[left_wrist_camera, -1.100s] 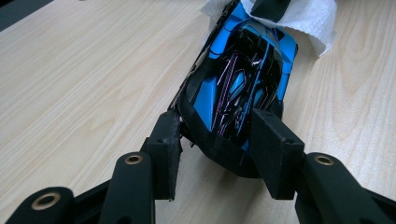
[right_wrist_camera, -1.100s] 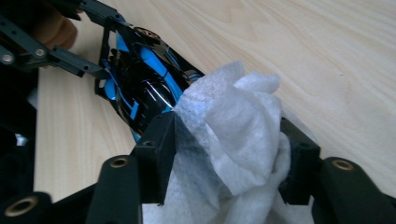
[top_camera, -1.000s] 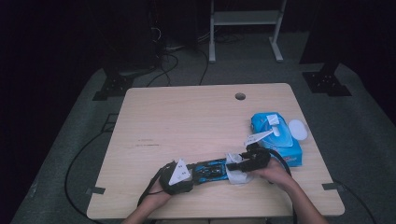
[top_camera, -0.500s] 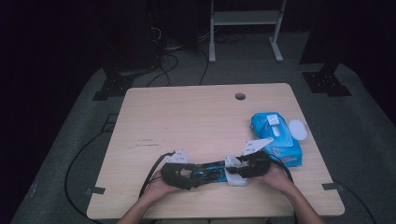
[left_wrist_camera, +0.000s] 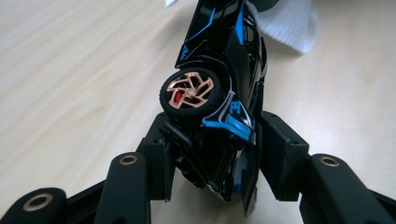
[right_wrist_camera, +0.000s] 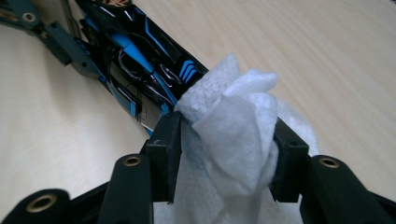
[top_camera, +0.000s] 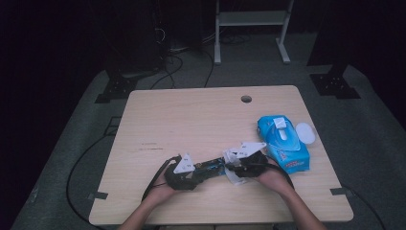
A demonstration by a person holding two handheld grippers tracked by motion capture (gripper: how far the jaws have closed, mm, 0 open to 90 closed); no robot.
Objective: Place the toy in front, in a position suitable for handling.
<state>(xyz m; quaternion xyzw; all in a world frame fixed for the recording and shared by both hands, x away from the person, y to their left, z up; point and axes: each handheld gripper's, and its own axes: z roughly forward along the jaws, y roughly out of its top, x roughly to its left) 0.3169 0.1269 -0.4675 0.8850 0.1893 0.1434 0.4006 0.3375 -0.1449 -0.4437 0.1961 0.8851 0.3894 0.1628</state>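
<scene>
A black and blue toy car (top_camera: 210,167) lies on its side near the table's front edge. My left gripper (top_camera: 198,173) is shut on its rear end; in the left gripper view the pads (left_wrist_camera: 280,154) press the car's (left_wrist_camera: 224,56) body just behind a copper-spoked wheel (left_wrist_camera: 190,93). The left jaws have just been closing on the car. My right gripper (top_camera: 233,168) is shut on a bunched white wipe (right_wrist_camera: 233,121), held against the car's (right_wrist_camera: 140,60) other end. Its jaws have just been opening a little, with the wipe still pinched between them.
A blue pack of wet wipes (top_camera: 285,146) lies at the right of the wooden table (top_camera: 201,120), with a white round lid (top_camera: 305,132) beside it. A cable hole (top_camera: 246,99) sits near the far edge. Cables trail off the table's front left.
The right gripper with the wipe has shifted slightly along the car's end. The left hand has moved a little with the car. Both stay near the table's front edge.
</scene>
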